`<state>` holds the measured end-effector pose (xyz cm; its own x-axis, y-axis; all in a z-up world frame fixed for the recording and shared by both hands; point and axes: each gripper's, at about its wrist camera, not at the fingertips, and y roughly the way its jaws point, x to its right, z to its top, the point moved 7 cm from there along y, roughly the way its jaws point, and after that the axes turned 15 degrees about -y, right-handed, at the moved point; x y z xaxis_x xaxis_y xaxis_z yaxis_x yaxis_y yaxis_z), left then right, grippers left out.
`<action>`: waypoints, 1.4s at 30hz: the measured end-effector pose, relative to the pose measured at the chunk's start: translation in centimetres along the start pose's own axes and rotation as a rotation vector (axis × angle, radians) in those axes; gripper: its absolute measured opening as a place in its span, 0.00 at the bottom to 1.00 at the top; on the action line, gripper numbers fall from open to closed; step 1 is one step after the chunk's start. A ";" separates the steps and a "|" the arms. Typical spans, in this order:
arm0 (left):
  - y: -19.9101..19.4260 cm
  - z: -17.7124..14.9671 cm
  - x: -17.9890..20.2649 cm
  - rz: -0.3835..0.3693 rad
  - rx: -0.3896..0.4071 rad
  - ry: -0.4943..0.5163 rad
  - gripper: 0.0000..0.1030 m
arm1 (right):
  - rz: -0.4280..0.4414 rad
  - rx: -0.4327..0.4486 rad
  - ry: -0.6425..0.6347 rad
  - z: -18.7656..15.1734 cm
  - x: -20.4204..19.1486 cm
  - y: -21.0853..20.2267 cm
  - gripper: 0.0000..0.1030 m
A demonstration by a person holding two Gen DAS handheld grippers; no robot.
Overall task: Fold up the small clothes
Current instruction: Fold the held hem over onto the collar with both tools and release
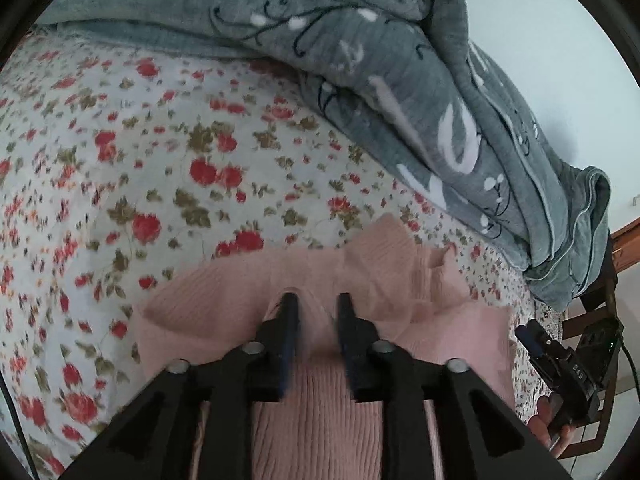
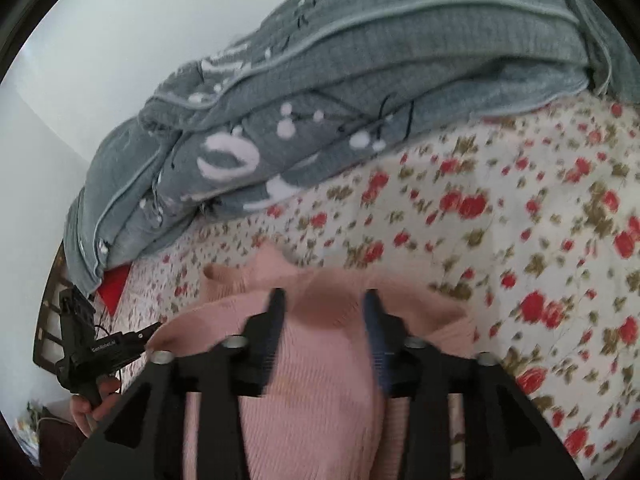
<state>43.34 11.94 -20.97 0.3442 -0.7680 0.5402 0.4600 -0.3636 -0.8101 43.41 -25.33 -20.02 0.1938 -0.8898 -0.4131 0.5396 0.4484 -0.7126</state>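
Observation:
A pink ribbed knit garment (image 1: 320, 412) lies on the flowered bed sheet (image 1: 160, 184), folded over on itself, with a loose flap (image 1: 400, 256) at its far edge. My left gripper (image 1: 316, 302) hovers just over its far fold, jaws apart and nothing pinched between the pads. In the right wrist view the same garment (image 2: 316, 400) fills the lower middle. My right gripper (image 2: 324, 296) stands open above it, with only cloth lying underneath. Each gripper shows in the other's view: the right gripper (image 1: 534, 342) at the garment's right side, the left gripper (image 2: 136, 340) at its left.
A bulky grey-green blanket (image 1: 420, 80) with white patterns is heaped along the far side of the bed (image 2: 360, 80). A person's hand (image 1: 552, 424) holds the right gripper's handle, another hand (image 2: 90, 404) the left's. A dark wooden chair (image 1: 588, 320) stands past the bed's right edge.

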 end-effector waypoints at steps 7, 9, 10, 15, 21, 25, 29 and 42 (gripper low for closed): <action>-2.8 1.4 -0.1 0.012 0.151 0.047 0.72 | -0.059 0.026 -0.105 0.0 -0.6 -1.4 0.51; -2.3 1.2 0.2 0.008 0.138 0.063 0.71 | -0.079 0.002 -0.141 -0.5 -0.8 -0.5 0.51; -2.0 0.9 0.5 0.014 0.134 0.084 0.71 | -0.096 -0.017 -0.159 -0.8 -0.8 0.2 0.51; 1.1 -0.3 1.6 0.140 0.091 0.241 0.49 | -0.119 -0.108 -0.196 -2.6 -0.6 2.9 0.50; 3.5 -0.2 0.3 0.167 0.013 0.207 0.08 | -0.160 -0.171 -0.216 -3.3 0.1 4.9 0.08; 1.3 0.6 -0.5 0.088 0.052 0.144 0.07 | -0.108 -0.063 -0.228 -1.9 -1.1 2.7 0.05; 1.9 0.7 -1.0 0.141 0.035 0.134 0.07 | -0.155 -0.089 -0.234 -1.7 -0.5 3.7 0.05; -2.3 -0.5 -1.1 0.167 0.129 0.187 0.48 | -0.234 -0.061 -0.226 -2.7 -0.6 -1.8 0.40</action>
<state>41.52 13.36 -19.84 0.2725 -0.9000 0.3401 0.5142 -0.1625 -0.8421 40.12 -25.41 -20.04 0.2512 -0.9625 -0.1027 0.5423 0.2279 -0.8087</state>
